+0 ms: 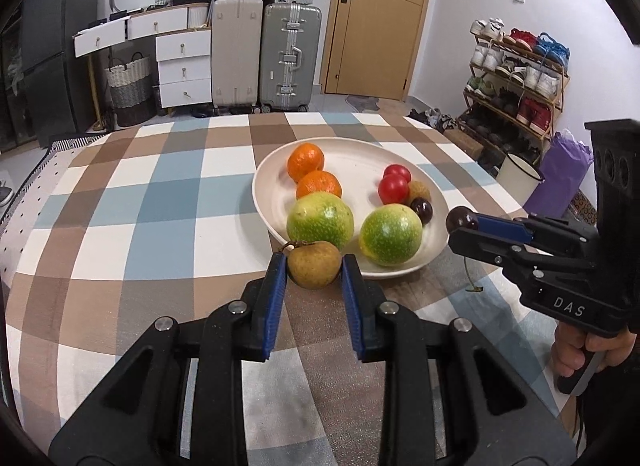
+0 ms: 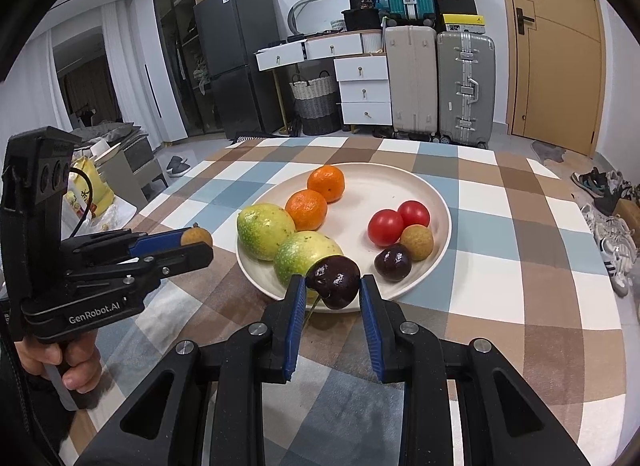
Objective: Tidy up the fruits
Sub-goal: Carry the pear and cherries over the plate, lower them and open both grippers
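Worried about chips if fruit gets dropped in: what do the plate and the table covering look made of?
Plate: seemingly ceramic or melamine; cream, smooth, soft sheen, thin raised rim. The look cannot settle which.
Table covering: likely woven cloth; matte blue, brown and white checks, faint grainy texture, no glare.

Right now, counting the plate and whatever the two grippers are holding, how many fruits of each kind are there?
Oranges: 2
Green-yellow round fruits: 2
Red tomatoes: 2
Tan longans: 2, one on the plate, one in the left gripper
Dark cherries: 2, one on the plate, one in the right gripper
Total: 10
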